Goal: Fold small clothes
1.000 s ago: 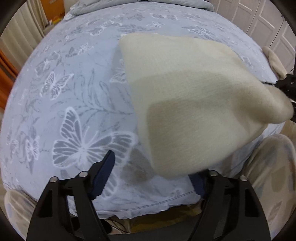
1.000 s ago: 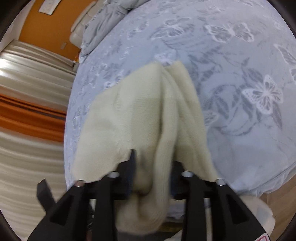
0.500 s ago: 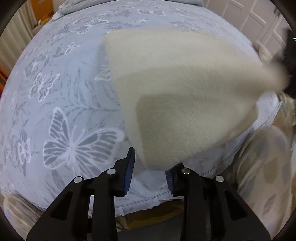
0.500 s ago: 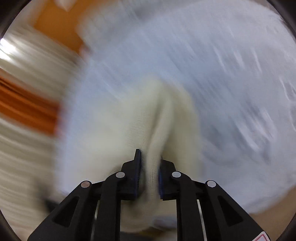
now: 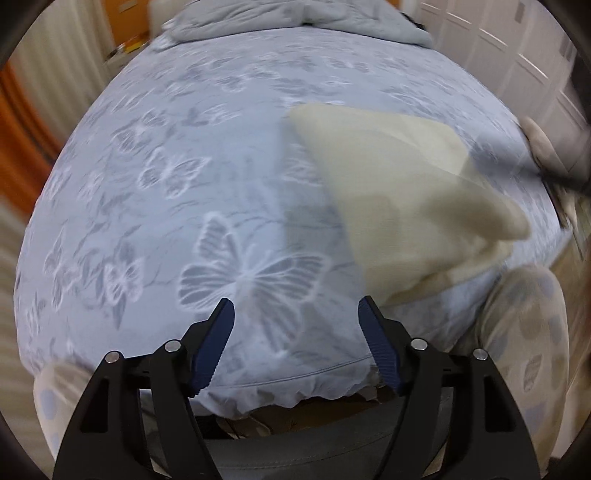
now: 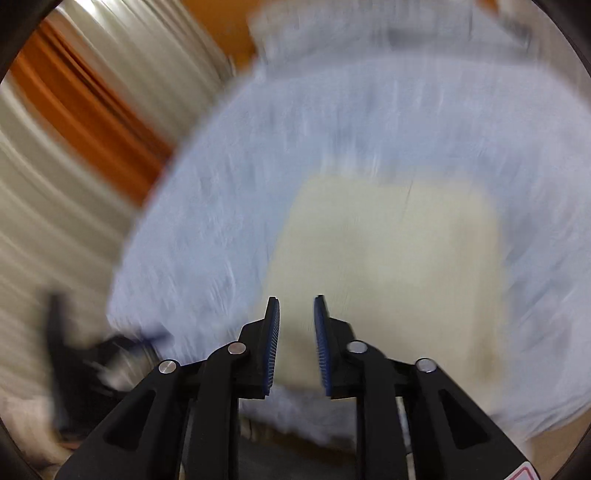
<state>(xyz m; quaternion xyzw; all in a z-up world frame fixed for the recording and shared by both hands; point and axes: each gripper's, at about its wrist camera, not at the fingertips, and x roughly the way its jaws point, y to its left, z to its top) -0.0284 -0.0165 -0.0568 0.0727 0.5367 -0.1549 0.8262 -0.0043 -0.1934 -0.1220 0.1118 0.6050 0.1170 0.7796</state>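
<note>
One fold looks made, and both grippers seem clear of the cloth.

Cream garment lies doubled on the butterfly bedsheet, at two o'clock from the left gripper; its jaws are opening, nothing between them; right gripper stands narrow and closing, apparently on nothing, though blur hides much; further folding and smoothing likely remain; rumpled duvet at twelve o'clock, well apart; nothing blocks the way.

- bed: pale blue sheet, butterfly print, covers the whole top
- cream knit garment lies on it near the front right edge, folded over
- grey duvet bunched at the far end
</note>
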